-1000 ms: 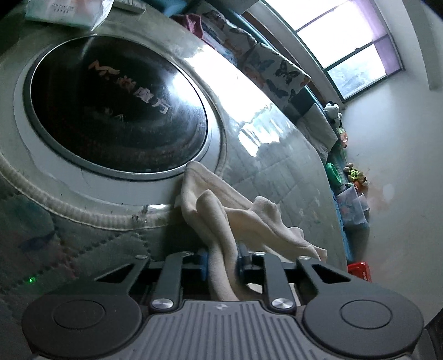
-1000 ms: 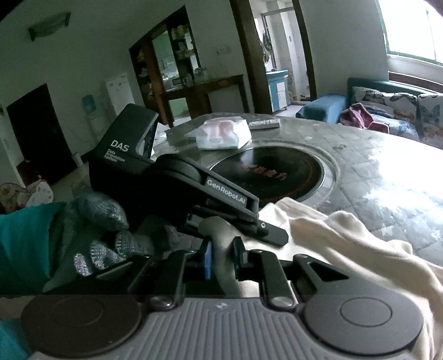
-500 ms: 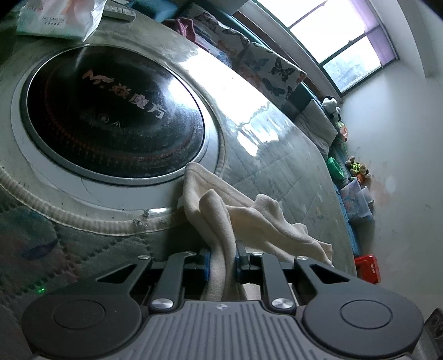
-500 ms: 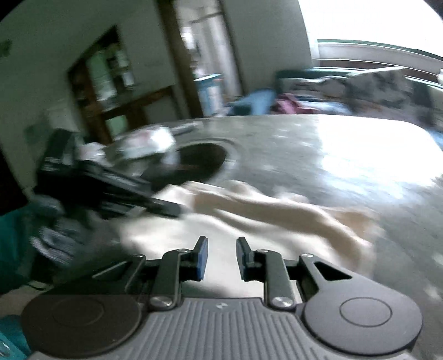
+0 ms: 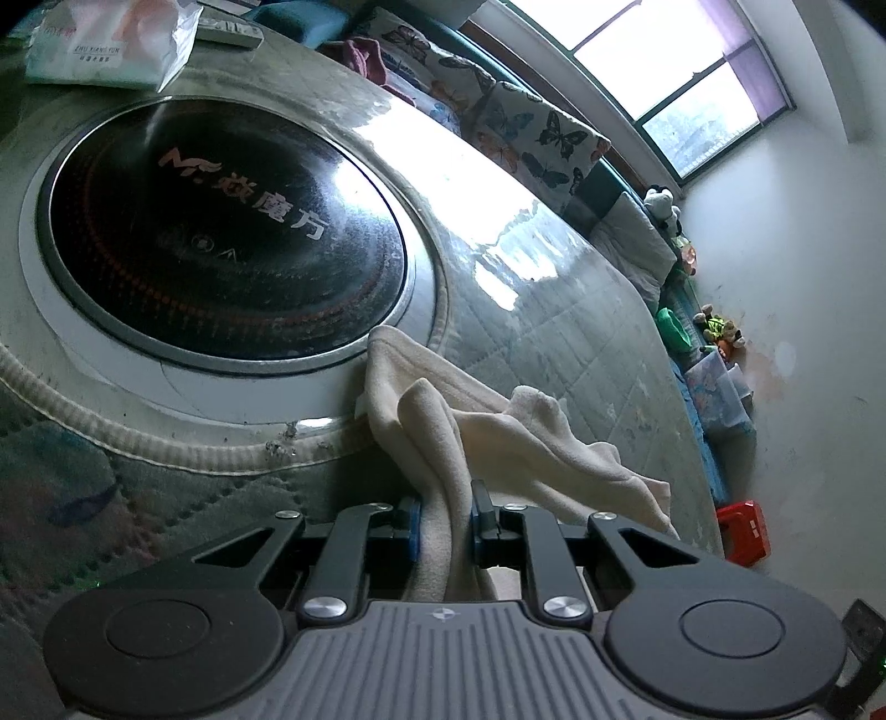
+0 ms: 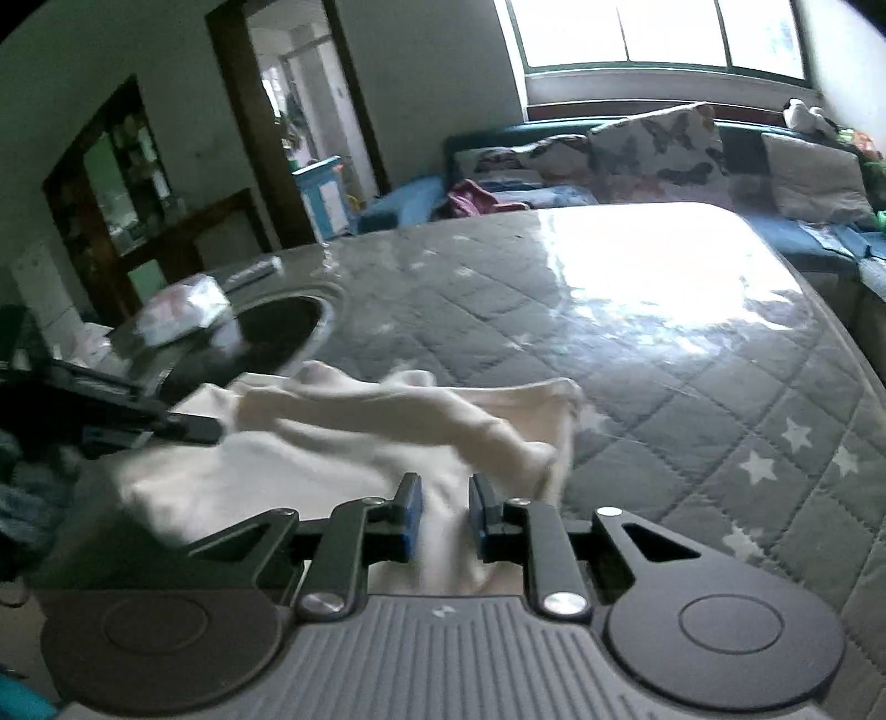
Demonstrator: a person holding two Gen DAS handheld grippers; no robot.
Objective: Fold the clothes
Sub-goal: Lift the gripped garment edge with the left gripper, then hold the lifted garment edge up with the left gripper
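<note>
Left wrist view shows the left gripper (image 5: 444, 518) at the lower centre, its fingers (image 5: 411, 526) closed on a fold of the cream cloth (image 5: 487, 437). This cloth lies crumpled on the quilted worktop (image 5: 581, 354), touching the rim of the black round plate (image 5: 221, 221) at upper left. In the right wrist view, the right gripper (image 6: 444, 512) has its fingers (image 6: 411, 512) slightly apart over the cloth (image 6: 360, 443); a grasp I cannot tell.

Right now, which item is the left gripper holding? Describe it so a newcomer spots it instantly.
Find the round table with its black inset cooktop. At the cooktop's near rim lies a rumpled cream garment, pinched by the left gripper. It is the only soft cloth on the table, unlike the plastic-wrapped tissue pack at the far side.
</note>
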